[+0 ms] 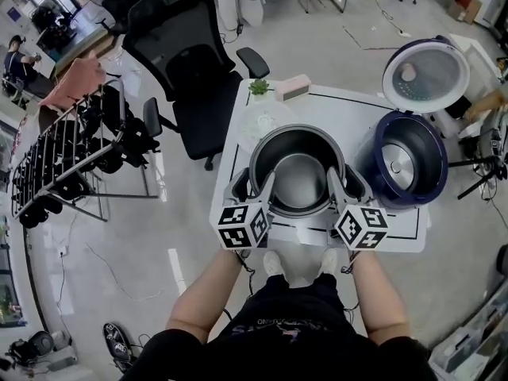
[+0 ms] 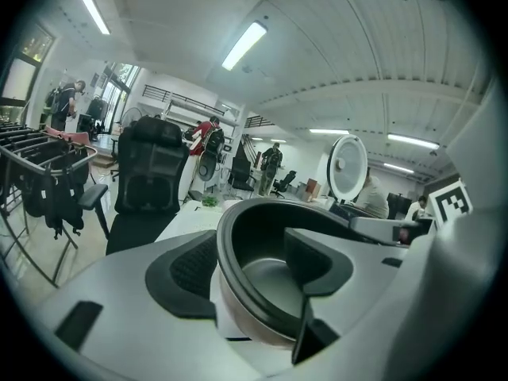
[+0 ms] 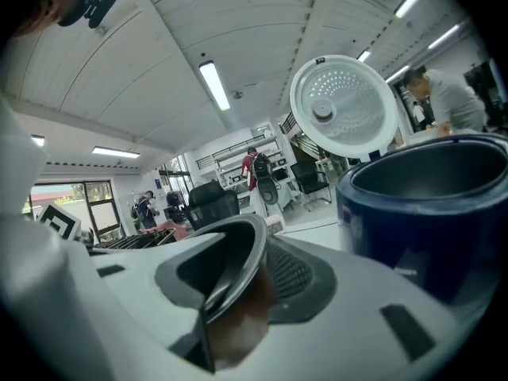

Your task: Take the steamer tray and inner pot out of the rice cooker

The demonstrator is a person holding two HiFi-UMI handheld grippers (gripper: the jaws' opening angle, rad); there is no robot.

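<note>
The metal inner pot with its dark rim is over the white table, left of the blue rice cooker, whose white lid stands up. My left gripper is shut on the pot's left rim, one jaw inside and one outside. My right gripper is shut on the right rim the same way. In the left gripper view the pot fills the gap of the left gripper. In the right gripper view the rim sits in the right gripper, with the empty cooker beyond. I cannot tell whether the pot touches the table.
A pale round item lies on the table behind the pot. A small green plant and a pink box sit at the far edge. A black office chair stands to the table's left, and a rack further left.
</note>
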